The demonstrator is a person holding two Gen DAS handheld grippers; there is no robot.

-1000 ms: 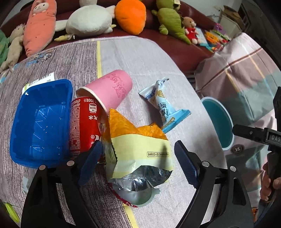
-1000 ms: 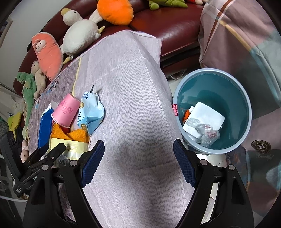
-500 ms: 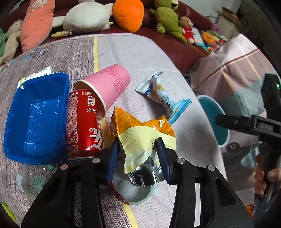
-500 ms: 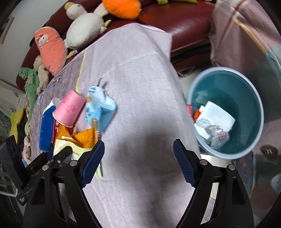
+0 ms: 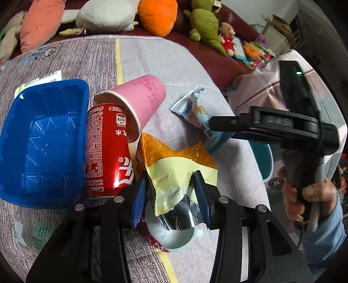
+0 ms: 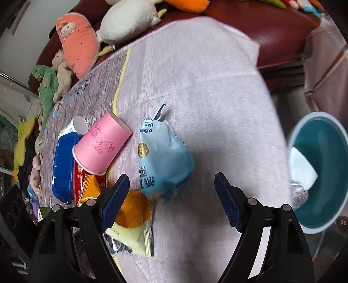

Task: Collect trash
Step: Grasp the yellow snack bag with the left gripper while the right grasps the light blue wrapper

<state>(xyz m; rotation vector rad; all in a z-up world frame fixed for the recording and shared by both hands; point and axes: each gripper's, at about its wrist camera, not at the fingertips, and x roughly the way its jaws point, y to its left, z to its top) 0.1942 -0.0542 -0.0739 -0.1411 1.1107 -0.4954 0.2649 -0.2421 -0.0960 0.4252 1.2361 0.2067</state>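
Where the left wrist view centres, low in the frame, the yellow-and-orange snack bag [image 5: 174,174] sits crumpled on the table cloth [image 5: 178,65], its torn silver mouth facing the camera, and the left gripper [image 5: 169,196] is clamped on it, both blue pads pressing the bag's lower sides. Under the bag's mouth lies a white plastic cup [image 5: 174,237] on its side. Just left of the bag a red can [image 5: 104,148] lies flat, with the pink paper cup [image 5: 134,104] tipped over it, the cup's rim resting on the can. Left of the can, touching it, stands a blue plastic tray [image 5: 41,141]. Right of the pink cup lies a pale blue wrapper [image 5: 195,113], partly hidden by the right gripper's black body, which a hand [image 5: 308,196] in a blue sleeve holds at the right edge of the frame.

From the right wrist view, the right gripper [image 6: 171,200] has its jaws wide apart with nothing gripped; the pale blue wrapper sits at mid-frame just above the gap between them, and the snack bag shows by the left finger at lower left. At the right edge stands a teal bin [image 6: 326,209] holding white paper, beside the table. Across the top of both views, stuffed toys [image 5: 104,15] line a dark red sofa [image 5: 228,32].
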